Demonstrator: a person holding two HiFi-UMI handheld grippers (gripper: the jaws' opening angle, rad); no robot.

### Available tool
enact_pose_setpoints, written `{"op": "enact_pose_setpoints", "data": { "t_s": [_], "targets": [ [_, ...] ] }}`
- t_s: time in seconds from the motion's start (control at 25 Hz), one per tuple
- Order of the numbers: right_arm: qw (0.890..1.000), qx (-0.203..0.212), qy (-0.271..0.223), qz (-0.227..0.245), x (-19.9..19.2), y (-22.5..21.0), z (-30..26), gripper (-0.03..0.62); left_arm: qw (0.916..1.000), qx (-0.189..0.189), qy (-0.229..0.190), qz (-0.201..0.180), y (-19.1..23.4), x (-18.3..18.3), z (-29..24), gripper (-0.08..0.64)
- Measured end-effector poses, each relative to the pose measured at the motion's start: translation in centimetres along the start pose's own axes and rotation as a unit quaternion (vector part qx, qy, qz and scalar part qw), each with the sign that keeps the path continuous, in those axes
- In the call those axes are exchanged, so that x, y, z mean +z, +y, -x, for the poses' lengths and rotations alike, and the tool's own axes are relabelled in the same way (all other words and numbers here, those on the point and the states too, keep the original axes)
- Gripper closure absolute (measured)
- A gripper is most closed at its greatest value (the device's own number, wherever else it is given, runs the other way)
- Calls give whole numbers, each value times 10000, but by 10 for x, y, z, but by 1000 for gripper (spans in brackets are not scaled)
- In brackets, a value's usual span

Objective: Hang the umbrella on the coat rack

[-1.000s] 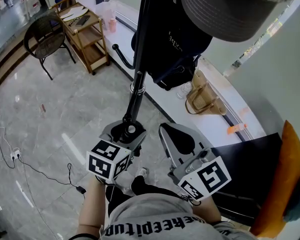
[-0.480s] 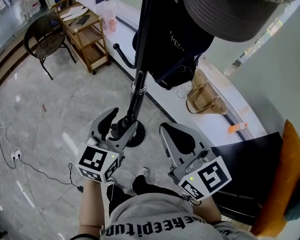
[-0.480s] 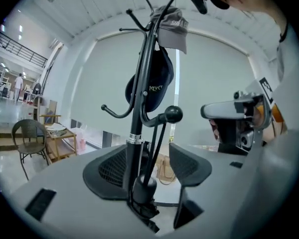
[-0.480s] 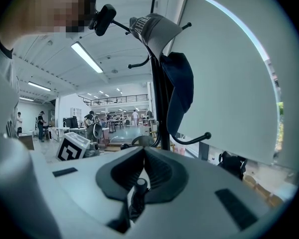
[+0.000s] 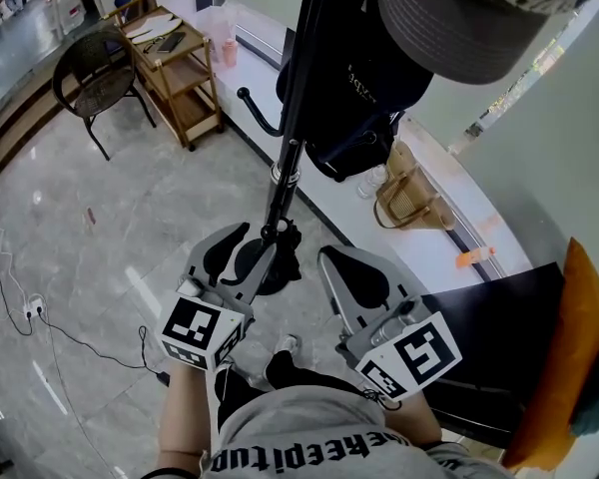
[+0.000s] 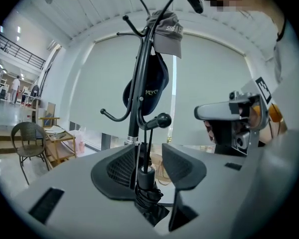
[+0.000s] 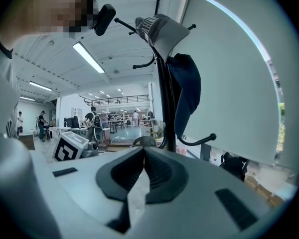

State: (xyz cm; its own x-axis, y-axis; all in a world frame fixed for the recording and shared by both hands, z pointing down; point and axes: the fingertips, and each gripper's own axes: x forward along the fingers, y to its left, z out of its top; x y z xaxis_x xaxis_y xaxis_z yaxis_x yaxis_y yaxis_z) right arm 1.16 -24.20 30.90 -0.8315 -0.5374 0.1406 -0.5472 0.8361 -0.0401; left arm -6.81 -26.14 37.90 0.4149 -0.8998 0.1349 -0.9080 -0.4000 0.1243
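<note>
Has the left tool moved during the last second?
Yes. In the head view the left tool drew back slightly, away from the coat rack; its jaws opened off the umbrella.

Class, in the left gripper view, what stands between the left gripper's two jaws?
The folded black umbrella, hanging by its strap from the coat rack hook; the left gripper has its jaws apart around it.

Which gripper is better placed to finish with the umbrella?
The left gripper: its open jaws stand around the umbrella, whose cord reaches the hook. The right gripper is shut and empty.
</note>
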Motion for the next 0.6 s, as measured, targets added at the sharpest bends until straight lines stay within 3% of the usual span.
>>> {"op": "enact_pose_setpoints", "data": {
  "t_s": [0.32,0.6],
  "targets": [
    [10000,8,-67,19,5,21,-1,580,9995,30,-134,-271,-5,13,21,493],
    [9999,-14,-119,49,10,42,-1,580,9993,-48,-222,-295,-11,27,46,533]
  ]
}}
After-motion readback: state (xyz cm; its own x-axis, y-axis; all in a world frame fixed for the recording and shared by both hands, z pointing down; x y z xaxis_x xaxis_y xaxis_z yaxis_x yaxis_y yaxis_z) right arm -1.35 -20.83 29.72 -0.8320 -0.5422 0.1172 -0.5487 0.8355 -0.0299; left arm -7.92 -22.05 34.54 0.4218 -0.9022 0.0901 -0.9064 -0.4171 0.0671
